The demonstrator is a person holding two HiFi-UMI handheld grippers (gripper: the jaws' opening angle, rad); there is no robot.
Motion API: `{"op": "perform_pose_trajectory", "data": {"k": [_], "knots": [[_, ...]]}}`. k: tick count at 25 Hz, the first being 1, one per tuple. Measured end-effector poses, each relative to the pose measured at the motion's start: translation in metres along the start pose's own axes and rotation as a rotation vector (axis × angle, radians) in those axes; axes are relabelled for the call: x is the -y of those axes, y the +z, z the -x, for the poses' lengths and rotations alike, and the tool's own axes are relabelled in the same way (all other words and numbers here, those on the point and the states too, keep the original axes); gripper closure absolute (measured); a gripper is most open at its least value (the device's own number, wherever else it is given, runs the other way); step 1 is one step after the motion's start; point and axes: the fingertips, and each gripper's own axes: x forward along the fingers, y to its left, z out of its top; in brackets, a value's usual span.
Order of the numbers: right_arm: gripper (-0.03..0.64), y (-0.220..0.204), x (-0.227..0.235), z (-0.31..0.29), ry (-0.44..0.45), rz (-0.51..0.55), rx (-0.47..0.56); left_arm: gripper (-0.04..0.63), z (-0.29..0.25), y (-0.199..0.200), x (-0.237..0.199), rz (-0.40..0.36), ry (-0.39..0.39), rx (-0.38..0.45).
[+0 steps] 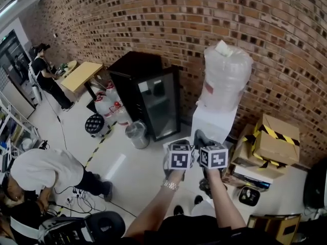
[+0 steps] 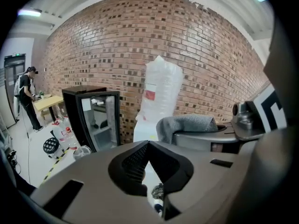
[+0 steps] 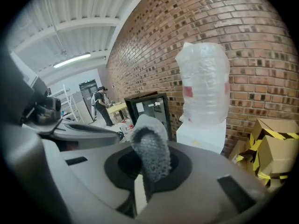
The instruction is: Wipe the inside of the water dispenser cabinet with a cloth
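Observation:
The white water dispenser (image 1: 213, 122) stands against the brick wall with a plastic-wrapped bottle (image 1: 227, 75) on top; its cabinet front faces me and I cannot see inside. Both grippers are held side by side just short of it. My right gripper (image 3: 144, 174) is shut on a grey cloth (image 3: 150, 149), which sticks up from the jaws and shows dark in the head view (image 1: 200, 138). My left gripper (image 2: 148, 158) is shut with nothing in it. The cloth (image 2: 187, 124) and the dispenser (image 2: 144, 130) also show in the left gripper view.
A black glass-door fridge (image 1: 148, 98) stands left of the dispenser, with water jugs (image 1: 110, 106) and a small bin (image 1: 137, 134) on the floor near it. Cardboard boxes (image 1: 276, 139) are stacked on the right. A person (image 1: 46, 170) crouches at lower left; another (image 1: 46, 78) stands at a table.

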Motion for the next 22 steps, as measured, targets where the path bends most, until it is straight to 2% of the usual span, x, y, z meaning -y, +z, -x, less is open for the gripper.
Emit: {"op": "perform_pose_trajectory", "data": {"k": [9, 22], "knots": [[0.597, -0.004, -0.019, 0.018, 0.035, 0.054, 0.002, 0.594, 0.023, -0.016, 0.003, 0.023, 0.014, -0.002], [0.597, 0.005, 0.006, 0.031, 0.033, 0.061, 0.024, 0.594, 0.013, -0.003, 0.026, 0.004, 0.015, 0.018]]}}
